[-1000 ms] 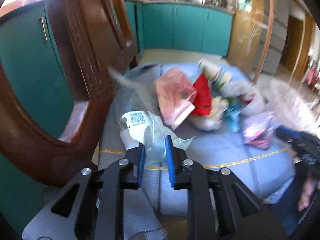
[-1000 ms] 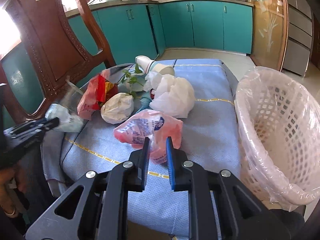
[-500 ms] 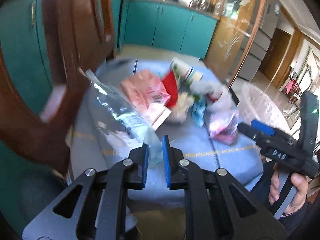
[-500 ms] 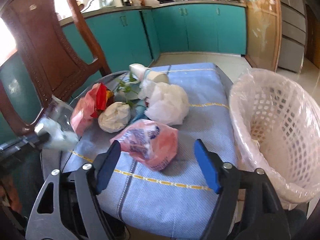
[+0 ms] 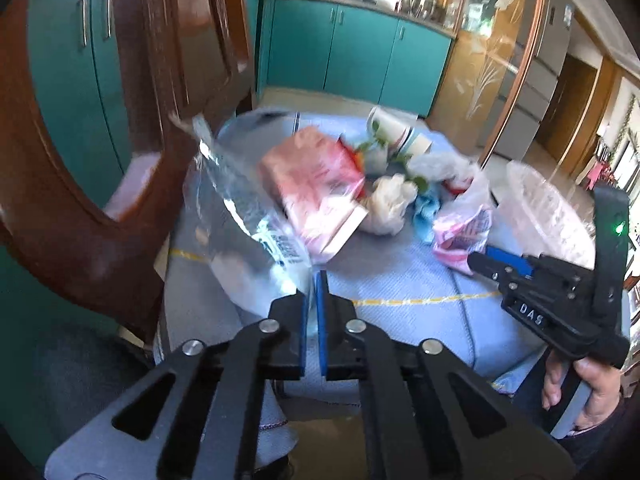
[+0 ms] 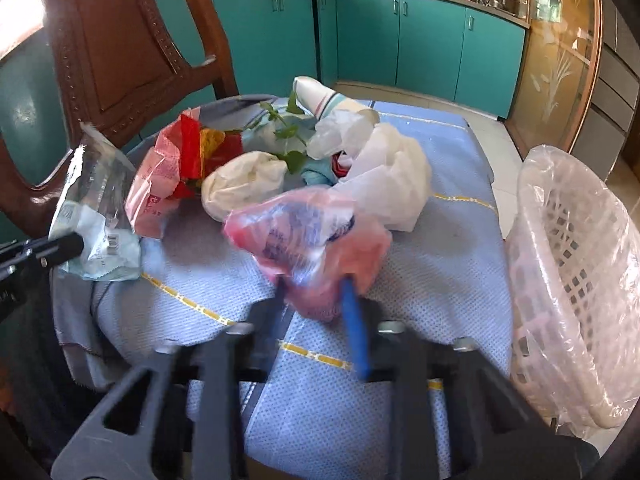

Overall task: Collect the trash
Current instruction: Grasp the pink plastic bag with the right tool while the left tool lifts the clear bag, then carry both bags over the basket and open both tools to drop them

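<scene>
My left gripper (image 5: 313, 280) is shut on a clear plastic wrapper (image 5: 244, 216) with a white label and holds it above the left end of the blue cloth; it also shows in the right wrist view (image 6: 96, 220). My right gripper (image 6: 316, 292) has its jaws around the near end of a pink plastic bag (image 6: 312, 236), blurred by motion; the bag also shows in the left wrist view (image 5: 460, 228). A white lattice basket (image 6: 580, 280) lined with clear plastic stands at the right.
A pile of trash lies on the blue cloth (image 6: 440, 280): a pink-and-red packet (image 6: 168, 172), white crumpled bags (image 6: 384, 172), a paper cup (image 6: 320, 96) and green leaves. A carved wooden chair (image 6: 120, 40) stands at the left. Teal cabinets line the back.
My left gripper lifted the clear wrapper off the cloth and swung right. My right gripper opened wide, moved forward and is closing around the pink bag.
</scene>
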